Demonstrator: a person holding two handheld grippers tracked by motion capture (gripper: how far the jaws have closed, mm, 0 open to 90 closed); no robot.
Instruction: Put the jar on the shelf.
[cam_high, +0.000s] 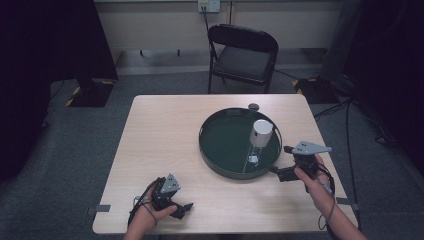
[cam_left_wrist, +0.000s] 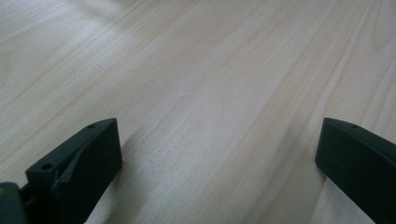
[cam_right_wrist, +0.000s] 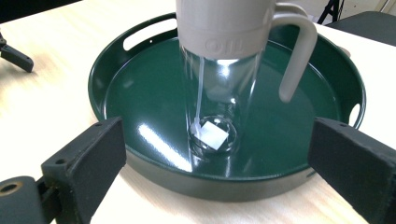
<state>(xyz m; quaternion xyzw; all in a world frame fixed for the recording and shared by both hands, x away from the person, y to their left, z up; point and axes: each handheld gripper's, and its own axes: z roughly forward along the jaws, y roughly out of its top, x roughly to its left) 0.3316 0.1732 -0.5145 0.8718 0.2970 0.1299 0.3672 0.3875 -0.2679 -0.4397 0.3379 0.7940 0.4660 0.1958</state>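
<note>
- High view: the tumbler (cam_high: 260, 140) stands upright in the green tray (cam_high: 215, 145), at about 4 o'clock from the tray's centre, near the rim. Its long axis runs vertical, grey lid up, clear base down. The right tool (cam_high: 286, 162) sits at the tray's 4 o'clock edge, spread wide and gripping nothing. The left tool (cam_high: 185, 209) rests on the tabletop (cam_high: 160, 130) at 7 o'clock of the tray, well apart from it.
- Left gripper view: the jaws stand apart over bare tabletop, nothing between them.
- Right gripper view: the tumbler (cam_right_wrist: 224, 79) rises straight ahead behind the tray's near wall (cam_right_wrist: 210, 179), its handle (cam_right_wrist: 296, 56) pointing to 3 o'clock.
- Risks, as I judge them: the tumbler is tall and top-heavy, so a jaw nudging it high could tip it over. A low approach could catch the rim and shove the tray. The smooth clear wall may slip in a loose grip.
</note>
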